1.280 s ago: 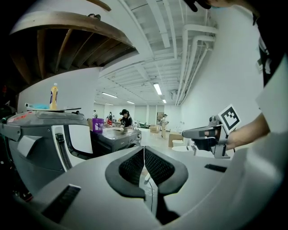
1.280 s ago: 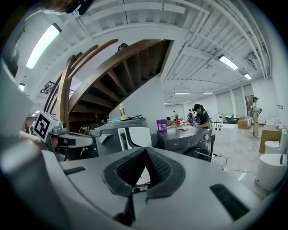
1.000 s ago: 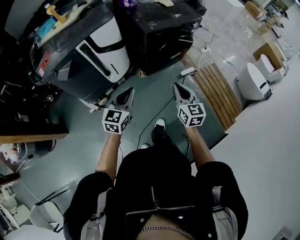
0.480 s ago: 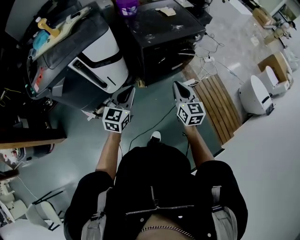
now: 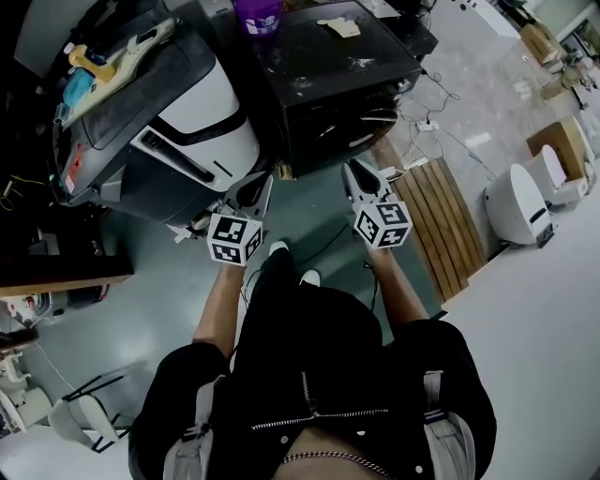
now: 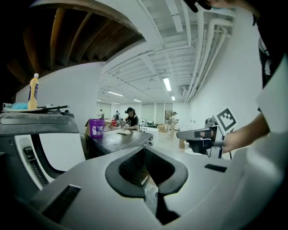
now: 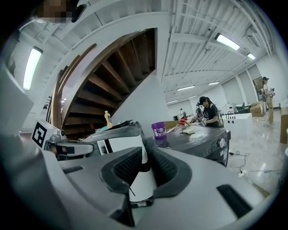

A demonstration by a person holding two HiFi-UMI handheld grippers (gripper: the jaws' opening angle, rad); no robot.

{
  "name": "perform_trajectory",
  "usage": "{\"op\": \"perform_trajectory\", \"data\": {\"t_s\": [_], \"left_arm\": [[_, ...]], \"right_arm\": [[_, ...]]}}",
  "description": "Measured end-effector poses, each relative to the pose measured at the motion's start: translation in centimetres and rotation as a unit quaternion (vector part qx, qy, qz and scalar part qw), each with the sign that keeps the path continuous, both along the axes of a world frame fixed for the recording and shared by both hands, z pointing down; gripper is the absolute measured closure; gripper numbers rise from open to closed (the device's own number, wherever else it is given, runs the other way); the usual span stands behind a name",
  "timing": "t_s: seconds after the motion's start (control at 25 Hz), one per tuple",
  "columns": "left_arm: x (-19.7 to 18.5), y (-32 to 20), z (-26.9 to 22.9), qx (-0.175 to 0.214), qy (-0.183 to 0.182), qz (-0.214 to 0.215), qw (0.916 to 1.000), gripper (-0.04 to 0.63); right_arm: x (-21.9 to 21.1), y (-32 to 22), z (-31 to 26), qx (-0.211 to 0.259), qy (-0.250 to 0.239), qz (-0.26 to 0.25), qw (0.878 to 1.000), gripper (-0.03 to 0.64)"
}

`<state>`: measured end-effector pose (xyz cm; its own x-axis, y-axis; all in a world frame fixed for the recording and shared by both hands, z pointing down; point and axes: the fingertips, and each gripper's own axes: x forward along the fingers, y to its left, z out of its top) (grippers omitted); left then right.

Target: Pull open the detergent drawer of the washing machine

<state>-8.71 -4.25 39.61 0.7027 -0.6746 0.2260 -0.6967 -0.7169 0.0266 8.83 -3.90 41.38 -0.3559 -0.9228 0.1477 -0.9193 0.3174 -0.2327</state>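
Observation:
A black washing machine (image 5: 328,75) stands ahead, its dark front (image 5: 342,127) facing me; I cannot make out the detergent drawer. A purple cup (image 5: 256,14) sits on its top. My left gripper (image 5: 255,183) hovers in the air just short of the machines, its pads meeting with nothing held. My right gripper (image 5: 354,169) is level with it, a short way from the black front; its jaws have just been opening and stand slightly apart, with nothing between them. The right gripper view shows the black machine (image 7: 198,139) at right. The left gripper view shows it (image 6: 117,141) at centre.
A white and grey machine (image 5: 187,112) stands at the left, with a yellow bottle (image 6: 33,92) on top. A wooden slat pallet (image 5: 441,202), a cable (image 5: 319,239) on the floor and a white round appliance (image 5: 514,192) lie to the right. People work far behind.
Both grippers and the person have moved forward, so the two machines sit lower and nearer in the head view. The feet have stepped on.

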Motion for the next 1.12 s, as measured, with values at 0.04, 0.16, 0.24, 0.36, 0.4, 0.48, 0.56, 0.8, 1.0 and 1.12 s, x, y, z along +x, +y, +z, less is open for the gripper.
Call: {"op": "perform_trajectory", "data": {"t_s": [0.04,0.16,0.24,0.36,0.4,0.48,0.56,0.8,1.0,1.12], "left_arm": [[0.2,-0.6,0.1,-0.001,0.0,0.001,1.0,0.574],[1.2,-2.3,0.6,-0.005,0.0,0.007,1.0,0.574],[1.9,-3.7,1.1,-0.009,0.0,0.013,0.9999,0.574],[2.8,-6.1,1.8,-0.015,-0.001,0.024,0.9996,0.574],[3.0,-7.0,2.0,-0.017,-0.001,0.027,0.9995,0.574],[3.6,-8.9,2.5,-0.023,-0.001,0.034,0.9991,0.574],[4.1,-10.8,3.0,-0.028,-0.001,0.042,0.9987,0.574],[5.7,-15.4,5.1,-0.042,-0.004,0.069,0.9967,0.574],[6.6,-17.8,7.2,-0.056,-0.01,0.088,0.9945,0.574],[7.2,-19.0,8.2,-0.062,-0.012,0.098,0.9932,0.574]], "right_arm": [[0.0,-0.5,0.3,-0.004,0.0,-0.002,1.0,0.551],[0.1,-2.0,1.3,-0.017,0.011,-0.008,1.0,0.536],[0.3,-3.0,1.7,-0.022,0.014,-0.008,1.0,0.549],[0.5,-5.0,2.1,-0.025,0.016,-0.007,1.0,0.608],[0.7,-5.7,2.3,-0.025,0.02,-0.004,0.999,0.618],[0.9,-7.1,2.4,-0.026,0.026,0.004,0.999,0.623],[1.2,-8.6,2.7,-0.03,0.027,0.012,0.999,0.62],[1.7,-12.4,4.8,-0.055,0.021,0.026,0.998,0.618],[1.3,-14.5,7.4,-0.088,-0.01,0.031,0.996,0.617],[1.5,-16.0,9.7,-0.107,-0.038,0.037,0.993,0.617]]}}
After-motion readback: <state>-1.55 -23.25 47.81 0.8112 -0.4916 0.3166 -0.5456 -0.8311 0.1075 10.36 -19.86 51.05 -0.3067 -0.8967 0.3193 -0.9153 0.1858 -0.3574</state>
